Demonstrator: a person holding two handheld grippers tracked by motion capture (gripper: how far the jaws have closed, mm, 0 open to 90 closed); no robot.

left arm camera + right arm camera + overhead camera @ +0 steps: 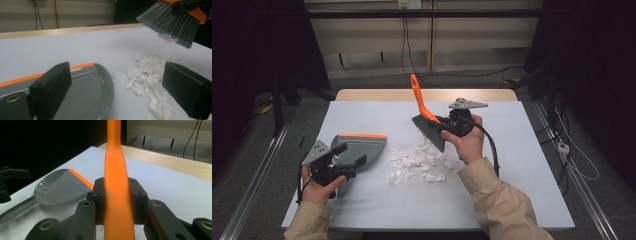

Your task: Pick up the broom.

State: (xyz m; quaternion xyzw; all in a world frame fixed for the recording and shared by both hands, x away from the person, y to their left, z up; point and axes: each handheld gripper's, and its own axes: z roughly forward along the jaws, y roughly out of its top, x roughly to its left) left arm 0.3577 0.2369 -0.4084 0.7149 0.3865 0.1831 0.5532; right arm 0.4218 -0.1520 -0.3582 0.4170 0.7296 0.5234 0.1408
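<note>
White table [512, 165] was seen strewn with paper scraps [417, 162] between dustpan [357, 147] and brush [428, 119]. Right gripper [117, 202] was clamped on the orange brush handle; left gripper [117, 92] was held apart over the dustpan's rim.

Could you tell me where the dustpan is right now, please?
In the high view the dustpan lies on the table's left side, just left of the paper scraps, with the open left gripper over it.
</note>
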